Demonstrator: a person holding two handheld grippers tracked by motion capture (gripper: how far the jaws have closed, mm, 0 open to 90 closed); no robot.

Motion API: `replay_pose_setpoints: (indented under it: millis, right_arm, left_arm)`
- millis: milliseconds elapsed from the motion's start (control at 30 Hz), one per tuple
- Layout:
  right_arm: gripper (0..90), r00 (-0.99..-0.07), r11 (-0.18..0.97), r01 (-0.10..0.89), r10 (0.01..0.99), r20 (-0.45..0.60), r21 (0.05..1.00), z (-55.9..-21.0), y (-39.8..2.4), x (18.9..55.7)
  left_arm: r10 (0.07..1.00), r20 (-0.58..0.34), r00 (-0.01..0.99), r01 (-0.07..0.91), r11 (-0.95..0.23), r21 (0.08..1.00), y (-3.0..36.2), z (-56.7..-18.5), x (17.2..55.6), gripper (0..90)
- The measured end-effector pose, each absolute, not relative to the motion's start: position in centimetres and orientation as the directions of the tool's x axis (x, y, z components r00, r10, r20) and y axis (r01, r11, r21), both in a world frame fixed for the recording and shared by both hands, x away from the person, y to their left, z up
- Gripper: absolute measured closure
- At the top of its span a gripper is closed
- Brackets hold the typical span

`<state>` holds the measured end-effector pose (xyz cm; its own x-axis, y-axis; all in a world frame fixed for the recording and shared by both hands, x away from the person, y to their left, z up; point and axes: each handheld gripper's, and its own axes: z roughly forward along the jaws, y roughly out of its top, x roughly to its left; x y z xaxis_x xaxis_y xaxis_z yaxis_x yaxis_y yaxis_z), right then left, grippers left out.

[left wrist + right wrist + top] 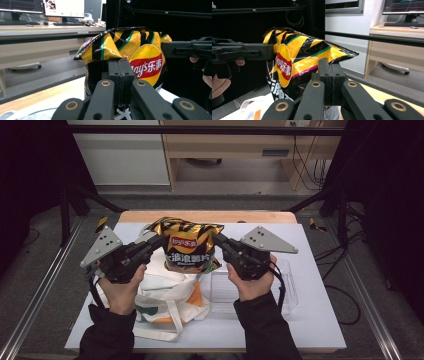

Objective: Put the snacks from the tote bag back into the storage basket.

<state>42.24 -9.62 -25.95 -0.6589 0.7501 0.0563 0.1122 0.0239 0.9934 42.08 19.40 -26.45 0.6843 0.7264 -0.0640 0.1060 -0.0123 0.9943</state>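
Note:
A yellow-and-black striped crisp bag (189, 245) with a red logo hangs in the air above the table, held from both sides. My left gripper (159, 239) is shut on the bag's left upper edge; in the left gripper view its jaws (120, 65) pinch the foil of the crisp bag (130, 50). My right gripper (218, 240) is shut on the right upper edge; the right gripper view shows the jaws (329, 67) clamped on the crisp bag (297, 57). Each gripper view shows the other gripper gripping the far side.
Below the bag lies a white cloth tote (165, 300) with orange and green print. A clear plastic box (255, 290) sits to its right on the white tabletop (310, 315). Black frame bars and a desk stand beyond the table's far edge.

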Motion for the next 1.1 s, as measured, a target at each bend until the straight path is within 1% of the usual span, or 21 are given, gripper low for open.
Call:
replay_pose_setpoints:
  millis: [200, 400, 900, 1100]
  right_arm:
    - [90.0, -0.635, 0.023, 0.107, 0.771, 0.050, 0.994, -25.6, -11.6, 41.9]
    - [90.0, -0.611, 0.024, 0.119, 0.790, 0.054, 0.993, -26.0, -13.5, 41.7]
    - [90.0, -0.563, 0.005, 0.137, 0.823, 0.074, 0.991, -27.9, -17.9, 40.8]
    - [90.0, -0.551, -0.018, 0.153, 0.828, 0.100, 0.988, -29.4, -19.4, 40.9]
  left_arm:
    - [0.709, -0.058, 0.702, 0.106, -0.023, 0.994, 17.4, -26.3, 42.6, 90.0]
    - [0.692, -0.055, 0.720, 0.112, -0.038, 0.993, 15.3, -26.6, 43.0, 90.0]
    - [0.651, -0.062, 0.757, 0.131, -0.058, 0.990, 10.9, -28.4, 43.7, 90.0]
    - [0.643, -0.065, 0.763, 0.153, -0.083, 0.985, 9.4, -29.4, 44.3, 90.0]
